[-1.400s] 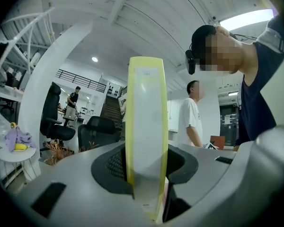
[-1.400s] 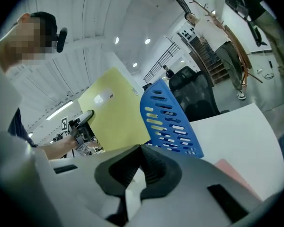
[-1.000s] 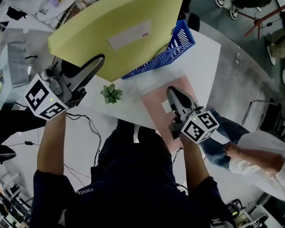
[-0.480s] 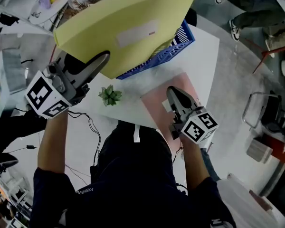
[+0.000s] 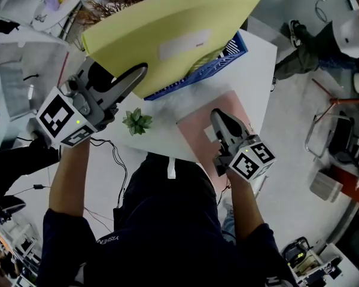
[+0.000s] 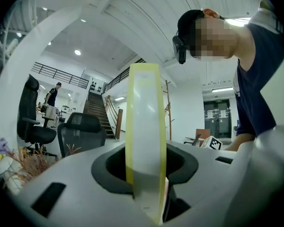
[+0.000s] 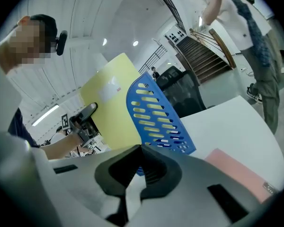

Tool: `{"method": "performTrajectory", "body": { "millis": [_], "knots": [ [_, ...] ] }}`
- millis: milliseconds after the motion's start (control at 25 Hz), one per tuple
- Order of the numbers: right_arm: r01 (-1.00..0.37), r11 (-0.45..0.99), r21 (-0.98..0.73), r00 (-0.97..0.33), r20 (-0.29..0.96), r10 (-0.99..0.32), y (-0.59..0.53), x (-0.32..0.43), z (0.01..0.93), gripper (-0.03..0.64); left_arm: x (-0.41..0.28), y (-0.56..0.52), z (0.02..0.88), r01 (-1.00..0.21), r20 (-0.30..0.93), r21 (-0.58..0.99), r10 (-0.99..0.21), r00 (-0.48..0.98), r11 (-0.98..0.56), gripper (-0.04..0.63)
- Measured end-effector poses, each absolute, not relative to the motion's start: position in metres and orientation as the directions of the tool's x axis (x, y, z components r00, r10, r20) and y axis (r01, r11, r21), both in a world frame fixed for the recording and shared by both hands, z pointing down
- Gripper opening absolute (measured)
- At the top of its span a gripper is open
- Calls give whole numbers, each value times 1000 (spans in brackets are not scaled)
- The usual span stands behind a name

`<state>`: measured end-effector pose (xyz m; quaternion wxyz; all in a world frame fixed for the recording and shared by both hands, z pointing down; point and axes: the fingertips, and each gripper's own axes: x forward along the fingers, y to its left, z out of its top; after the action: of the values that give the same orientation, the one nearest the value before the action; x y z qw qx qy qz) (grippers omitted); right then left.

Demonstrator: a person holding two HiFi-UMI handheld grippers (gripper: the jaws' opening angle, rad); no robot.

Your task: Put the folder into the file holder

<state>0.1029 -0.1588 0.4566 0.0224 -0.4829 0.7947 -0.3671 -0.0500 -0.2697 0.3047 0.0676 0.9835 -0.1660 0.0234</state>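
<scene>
— Your left gripper [image 5: 139, 72] was clamped on the near-left edge of the yellow folder [image 5: 167, 34]. Through its own camera, that edge stood straight up between the pads, pinched tight.

— And you held the folder up off the white table [image 5: 257, 64], tilted, with its white label [image 5: 184, 45] facing up at you. It covered most of the blue file holder [image 5: 230, 52] at the far side of the table; only the holder's right end peeked out.

— Was it inside the holder?

— Couldn't tell. From your right gripper view the folder stood just behind the holder's slotted wall, with its lower edge hidden.

— Your right gripper [image 5: 219, 117] had its jaws pressed together with nothing in them. It was poised over the pink sheet [image 5: 194, 133] lying flat at the near right of the table.

— And a small green plant [image 5: 136, 122] sat by the near edge, between your two grippers.
</scene>
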Motion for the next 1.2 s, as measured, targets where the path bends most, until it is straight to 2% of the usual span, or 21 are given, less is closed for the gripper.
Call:
{"method": "performTrajectory", "body": {
  "millis": [600,1200],
  "knots": [
    [-754,248,-608,-527,335,-781,-160,108,464,5,-38,-273,307,-347,37,98,-345,938,-933,163],
    [-765,244,-597,-527,362,-769,-155,108,469,4,-39,-270,307,-381,-49,118,-388,920,-917,161]
  ]
}}
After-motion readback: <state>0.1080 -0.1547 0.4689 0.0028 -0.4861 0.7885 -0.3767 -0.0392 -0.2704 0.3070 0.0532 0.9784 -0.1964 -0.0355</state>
